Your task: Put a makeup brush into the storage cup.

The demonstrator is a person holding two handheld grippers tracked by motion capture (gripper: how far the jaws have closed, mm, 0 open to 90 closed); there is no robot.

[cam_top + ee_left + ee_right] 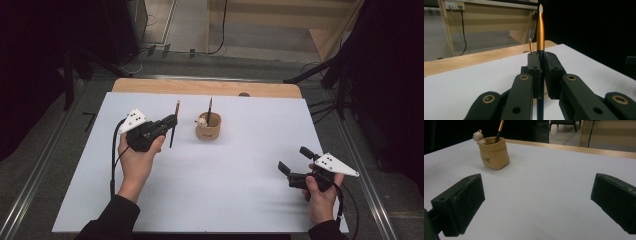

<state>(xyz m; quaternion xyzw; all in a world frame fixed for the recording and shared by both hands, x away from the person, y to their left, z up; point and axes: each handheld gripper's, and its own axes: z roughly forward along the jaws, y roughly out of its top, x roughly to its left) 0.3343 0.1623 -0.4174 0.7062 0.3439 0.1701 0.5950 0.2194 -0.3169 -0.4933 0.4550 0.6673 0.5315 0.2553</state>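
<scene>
My left gripper (170, 121) (542, 75) is shut on a slim brush with a black and gold handle (174, 123) (540, 30), held upright just left of the holder. A tan pouch-shaped holder (208, 126) (494, 152) with a small pale figure on its rim stands at the table's middle back, and a second brush (209, 109) (499, 130) stands in it. My right gripper (295, 161) (537, 202) rests low at the front right, its jaws wide open with bare table between them.
The white sheet (225, 175) covers the table, with a strip of wooden tabletop (205, 88) showing at the back edge. Dark stands and cables (325, 75) flank the table on the floor.
</scene>
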